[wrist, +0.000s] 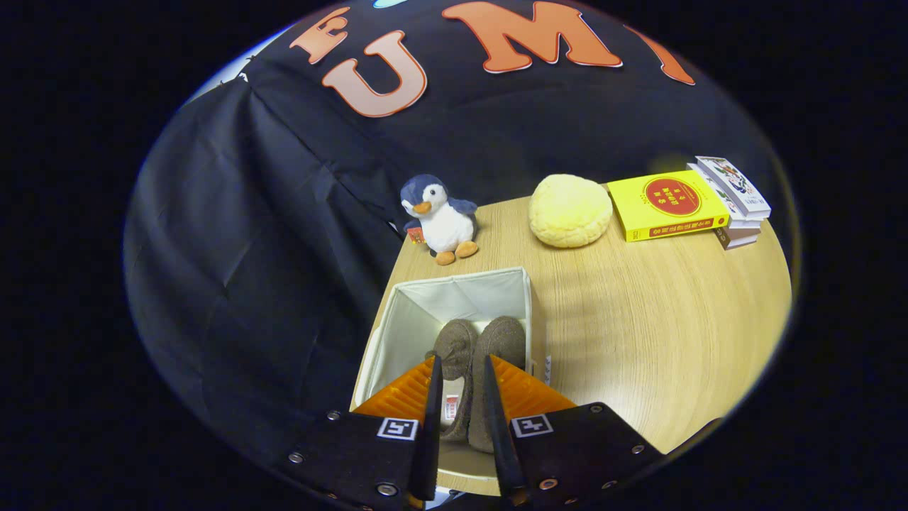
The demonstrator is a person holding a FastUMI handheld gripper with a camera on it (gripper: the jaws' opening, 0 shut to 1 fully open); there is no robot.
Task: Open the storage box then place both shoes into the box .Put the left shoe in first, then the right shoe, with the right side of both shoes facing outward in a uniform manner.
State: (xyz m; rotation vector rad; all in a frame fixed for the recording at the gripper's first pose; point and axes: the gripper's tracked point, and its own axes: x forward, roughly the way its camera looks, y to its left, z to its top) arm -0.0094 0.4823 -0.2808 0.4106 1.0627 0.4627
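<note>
Brown right shoe (489, 369) stands toe-forward inside the white box (397, 326), pinched between the tongs (464, 404); left shoe (454, 348) touches beside it.

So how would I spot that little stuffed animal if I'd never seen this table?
Start at the wooden table and find the open white storage box just ahead of the fingers. Beyond it, by the black cloth, stands the plush penguin: blue and white with orange feet, unlike the round yellow cushion beside it.
</note>
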